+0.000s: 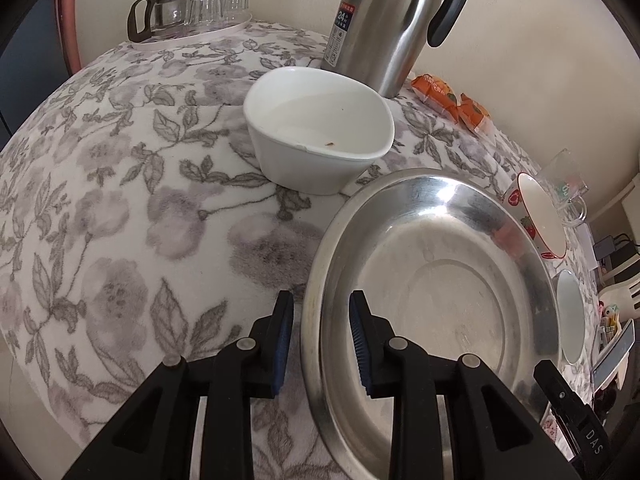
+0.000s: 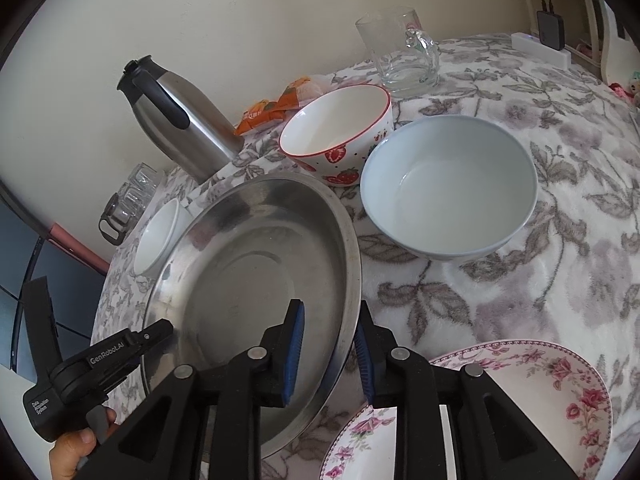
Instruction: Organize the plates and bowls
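A wide steel plate (image 1: 440,280) (image 2: 248,272) lies on the flowered cloth. My left gripper (image 1: 320,340) straddles its left rim; cloth shows between the outer pad and the rim, so it is open. My right gripper (image 2: 330,352) straddles the opposite rim, one pad over the plate's inside and one outside, also open. A white bowl (image 1: 320,128) stands behind the plate. To its right are a strawberry-pattern bowl (image 2: 336,128) and a pale blue bowl (image 2: 448,184). A pink floral plate (image 2: 540,380) lies under my right gripper.
A steel thermos jug (image 1: 392,20) stands by the wall, with orange snack packets (image 1: 452,100) beside it. A tray of glasses and a glass pot (image 1: 192,12) sits at the far left corner. A glass mug (image 2: 400,56) stands behind the strawberry bowl. A hand (image 2: 76,452) holds the left gripper.
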Motion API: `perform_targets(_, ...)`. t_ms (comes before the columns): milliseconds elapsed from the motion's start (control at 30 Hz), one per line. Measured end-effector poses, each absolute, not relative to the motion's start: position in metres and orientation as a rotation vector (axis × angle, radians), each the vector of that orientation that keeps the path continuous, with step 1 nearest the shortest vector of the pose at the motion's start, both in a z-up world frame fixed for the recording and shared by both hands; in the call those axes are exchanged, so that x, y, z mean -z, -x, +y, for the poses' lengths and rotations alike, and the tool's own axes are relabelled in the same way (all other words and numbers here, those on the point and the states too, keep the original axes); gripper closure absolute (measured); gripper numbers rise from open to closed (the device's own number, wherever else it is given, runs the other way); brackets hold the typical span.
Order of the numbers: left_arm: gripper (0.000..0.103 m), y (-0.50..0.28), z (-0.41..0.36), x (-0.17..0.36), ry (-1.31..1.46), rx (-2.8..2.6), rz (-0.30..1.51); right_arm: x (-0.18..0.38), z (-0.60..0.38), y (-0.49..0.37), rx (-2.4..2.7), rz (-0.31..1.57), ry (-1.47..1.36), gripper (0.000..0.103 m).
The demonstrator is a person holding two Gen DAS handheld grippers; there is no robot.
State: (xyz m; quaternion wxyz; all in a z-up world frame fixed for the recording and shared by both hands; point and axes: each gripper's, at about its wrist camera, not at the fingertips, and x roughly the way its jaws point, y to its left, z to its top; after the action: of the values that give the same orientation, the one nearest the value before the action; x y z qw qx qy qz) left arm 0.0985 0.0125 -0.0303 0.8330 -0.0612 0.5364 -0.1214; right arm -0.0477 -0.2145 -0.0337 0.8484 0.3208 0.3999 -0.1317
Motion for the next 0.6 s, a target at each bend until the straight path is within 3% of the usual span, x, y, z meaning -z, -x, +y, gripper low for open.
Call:
perform_targets(367,0.074,-0.086,0.027,0.026,0.203,0.254,1.199,0.02,-0.213,0.062,0.288,0.834,-0.659,0.076)
perform_targets(600,0.074,-0.086,0.028,0.024,0.219,0.276,1.189,0.023,-0.214,0.061,0.304,0.851,-0.644,0.089)
